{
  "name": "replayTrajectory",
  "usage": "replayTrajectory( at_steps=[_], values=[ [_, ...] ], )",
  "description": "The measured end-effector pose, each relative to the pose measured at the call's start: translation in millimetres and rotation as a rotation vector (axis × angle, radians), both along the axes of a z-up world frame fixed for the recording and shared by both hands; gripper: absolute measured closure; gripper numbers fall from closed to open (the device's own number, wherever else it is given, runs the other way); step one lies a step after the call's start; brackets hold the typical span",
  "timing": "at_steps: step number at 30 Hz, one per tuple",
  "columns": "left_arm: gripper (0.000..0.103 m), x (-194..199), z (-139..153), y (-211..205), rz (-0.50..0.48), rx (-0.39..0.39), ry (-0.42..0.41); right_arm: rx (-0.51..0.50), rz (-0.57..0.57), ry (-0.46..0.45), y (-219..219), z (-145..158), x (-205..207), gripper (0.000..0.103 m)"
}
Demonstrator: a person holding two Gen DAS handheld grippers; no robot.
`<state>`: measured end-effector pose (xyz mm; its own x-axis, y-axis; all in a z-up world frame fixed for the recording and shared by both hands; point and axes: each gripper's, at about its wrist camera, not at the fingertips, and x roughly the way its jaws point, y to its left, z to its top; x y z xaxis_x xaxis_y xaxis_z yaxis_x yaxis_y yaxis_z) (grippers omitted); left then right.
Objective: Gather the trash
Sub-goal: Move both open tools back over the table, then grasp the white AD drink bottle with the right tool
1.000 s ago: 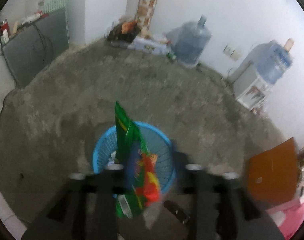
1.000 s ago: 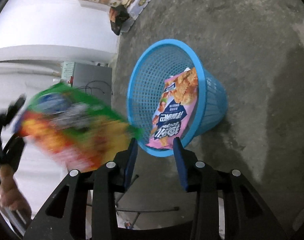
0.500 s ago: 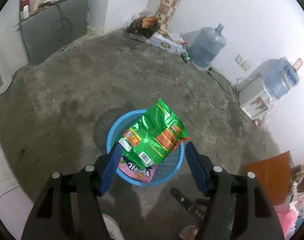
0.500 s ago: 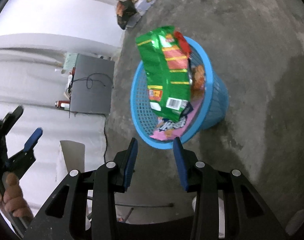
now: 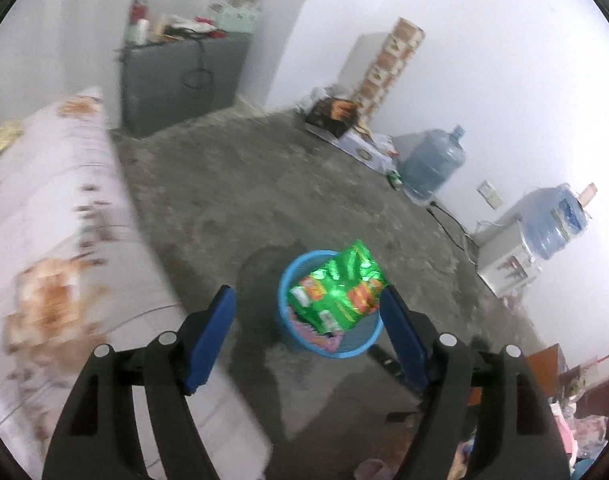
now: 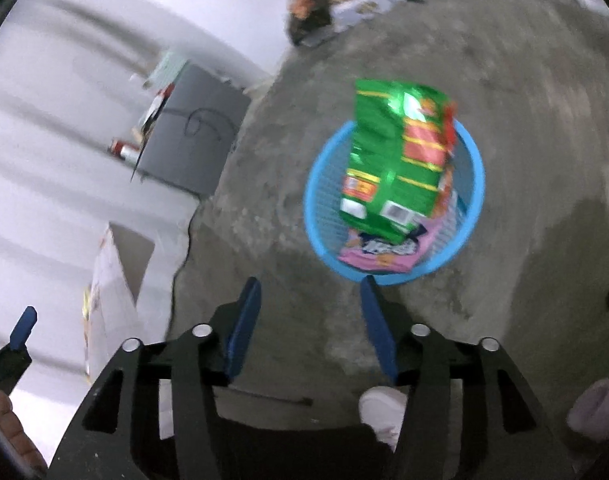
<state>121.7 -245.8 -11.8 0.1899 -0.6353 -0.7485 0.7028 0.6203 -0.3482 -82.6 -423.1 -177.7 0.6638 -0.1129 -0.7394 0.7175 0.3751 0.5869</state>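
A blue mesh basket (image 5: 290, 292) (image 6: 318, 208) stands on the concrete floor. A green snack bag (image 5: 336, 294) (image 6: 396, 160) lies across its rim, on top of a pink snack bag (image 5: 326, 340) (image 6: 384, 256) inside. My left gripper (image 5: 308, 320) hangs well above the basket, its jaws opening, nothing between them. My right gripper (image 6: 310, 308) is above the floor just short of the basket, its jaws opening too and empty. The left gripper's blue fingers (image 6: 22, 326) show at the right wrist view's left edge.
A bed with a patterned sheet (image 5: 48, 240) fills the left. A grey cabinet (image 5: 176, 80) (image 6: 192, 140) stands by the wall. Water jugs (image 5: 432, 164), a dispenser (image 5: 552, 224) and boxes (image 5: 360, 148) line the far wall. A white shoe (image 6: 380, 408) is below my right gripper.
The green bag left my left gripper and dropped onto the basket. Both grippers rose away from the basket and widened; the left one swung toward the bed.
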Motion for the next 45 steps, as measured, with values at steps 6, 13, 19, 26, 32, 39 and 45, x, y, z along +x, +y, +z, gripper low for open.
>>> replayTrajectory(
  at_steps=[6, 13, 19, 26, 32, 39, 45],
  values=[
    [0.022, -8, 27, 77, 0.055, -0.006, -0.102, -0.119, 0.130, -0.019, 37, 61, 26, 0.034],
    [0.015, -7, 43, 173, 0.185, -0.015, -0.127, -0.177, 0.279, -0.057, 86, 106, 48, 0.028],
    [0.011, 0, 61, 249, 0.339, -0.026, -0.176, -0.182, 0.390, -0.085, 126, 131, 69, 0.027],
    [0.006, -2, 75, 355, 0.574, 0.012, -0.305, -0.151, 0.553, -0.103, 177, 147, 103, 0.027],
    [0.006, 0, 59, 427, 0.734, 0.050, -0.298, -0.138, 0.744, -0.099, 238, 154, 144, 0.027],
    [0.006, 6, 27, 479, 0.843, 0.073, -0.243, -0.056, 1.003, -0.082, 322, 146, 195, 0.027],
    [0.006, 5, 10, 502, 0.864, 0.142, -0.254, 0.013, 1.166, -0.015, 391, 121, 239, 0.027]
  ],
)
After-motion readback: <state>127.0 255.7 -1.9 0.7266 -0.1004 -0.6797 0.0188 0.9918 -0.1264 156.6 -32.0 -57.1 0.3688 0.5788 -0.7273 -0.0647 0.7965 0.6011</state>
